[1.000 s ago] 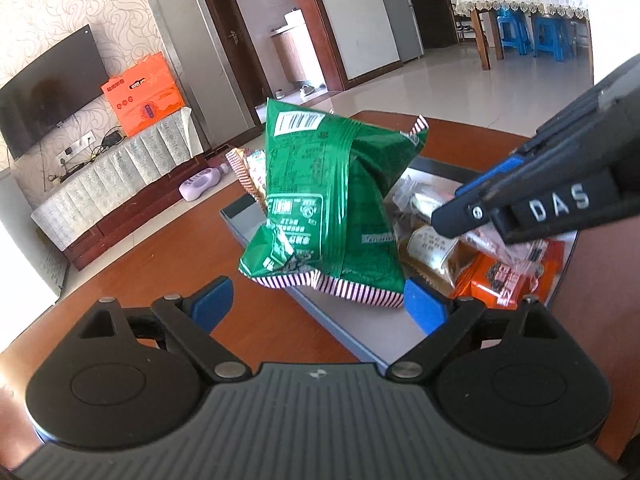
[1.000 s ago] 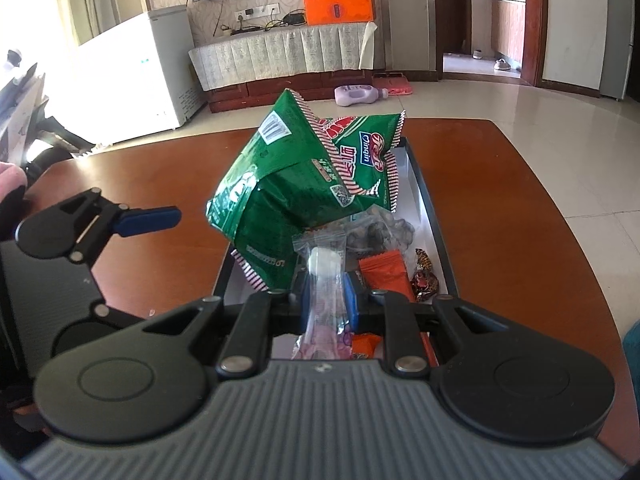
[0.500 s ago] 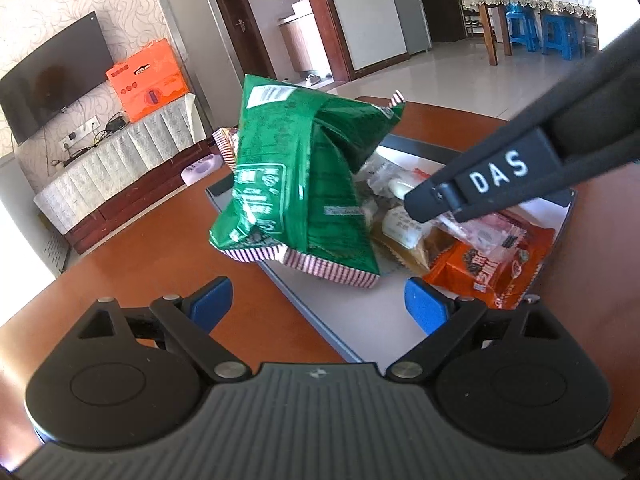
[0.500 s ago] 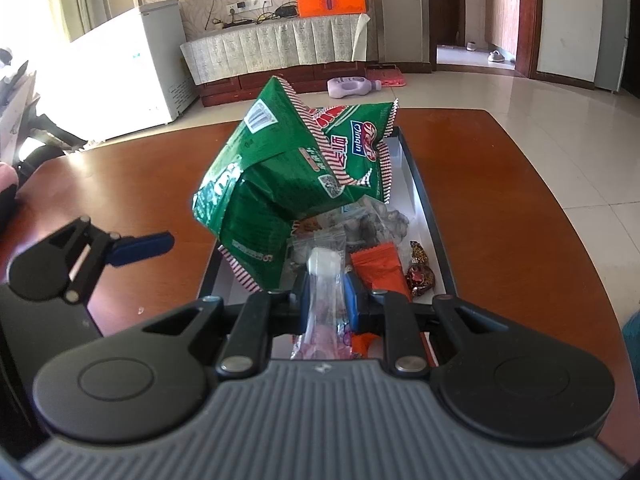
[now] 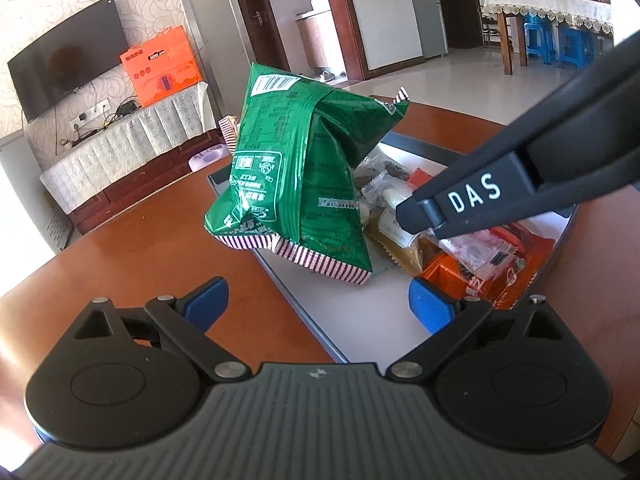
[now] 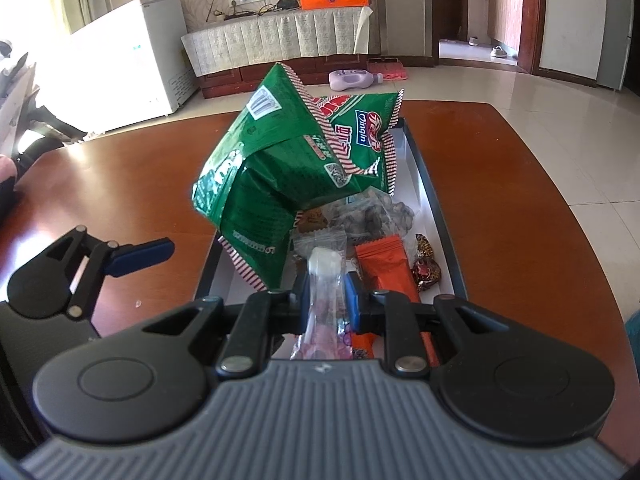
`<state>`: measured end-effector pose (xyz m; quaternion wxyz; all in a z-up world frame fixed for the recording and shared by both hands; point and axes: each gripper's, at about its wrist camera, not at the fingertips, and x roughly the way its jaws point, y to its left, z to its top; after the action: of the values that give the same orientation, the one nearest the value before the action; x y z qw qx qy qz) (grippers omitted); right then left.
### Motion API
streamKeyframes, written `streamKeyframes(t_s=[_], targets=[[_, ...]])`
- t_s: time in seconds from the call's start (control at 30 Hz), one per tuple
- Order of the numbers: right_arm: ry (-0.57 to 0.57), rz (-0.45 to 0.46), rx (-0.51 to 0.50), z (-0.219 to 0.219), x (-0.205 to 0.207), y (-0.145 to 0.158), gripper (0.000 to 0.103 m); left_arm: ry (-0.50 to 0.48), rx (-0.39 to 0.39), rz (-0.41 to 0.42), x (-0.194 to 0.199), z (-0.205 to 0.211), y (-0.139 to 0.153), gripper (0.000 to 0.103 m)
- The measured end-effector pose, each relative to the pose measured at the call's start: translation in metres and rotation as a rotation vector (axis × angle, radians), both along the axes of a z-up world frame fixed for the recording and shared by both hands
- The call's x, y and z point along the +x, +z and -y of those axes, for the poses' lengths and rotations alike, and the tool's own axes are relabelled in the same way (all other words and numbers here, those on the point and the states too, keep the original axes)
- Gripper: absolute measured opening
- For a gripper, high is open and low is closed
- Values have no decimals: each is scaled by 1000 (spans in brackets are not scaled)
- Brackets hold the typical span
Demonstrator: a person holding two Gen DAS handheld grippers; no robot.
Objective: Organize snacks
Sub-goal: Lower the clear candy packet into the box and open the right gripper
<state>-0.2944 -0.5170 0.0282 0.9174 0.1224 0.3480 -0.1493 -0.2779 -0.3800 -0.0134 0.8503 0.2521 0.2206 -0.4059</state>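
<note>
The right tool is clenched on a clear snack packet, holding it over the near end of the gray tray on the brown desk. The left tool is released, its blue pads wide apart and holding nothing, low at the tray's corner. A big green bag stands tilted in the tray, leaning on an orange packet, wrapped candies and other small snacks beside it.

the green bag covers most of the tray's far end, the clear packet's lower half is hidden behind the right gripper, and its print's too blurry to read
</note>
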Motion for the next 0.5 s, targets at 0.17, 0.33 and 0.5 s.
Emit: streamKeyframes(t_s=[0.17,0.33,0.5], targets=[[-2,-6,5,1,1,-1,23,1,-1,-6,6,0,2,99],[-3,-14,5,2,2,-4,23,4,0,-10,10,0,2,99],[-4,-26,13,4,2,-7,24,5,0,-15,12,-1,3,99]])
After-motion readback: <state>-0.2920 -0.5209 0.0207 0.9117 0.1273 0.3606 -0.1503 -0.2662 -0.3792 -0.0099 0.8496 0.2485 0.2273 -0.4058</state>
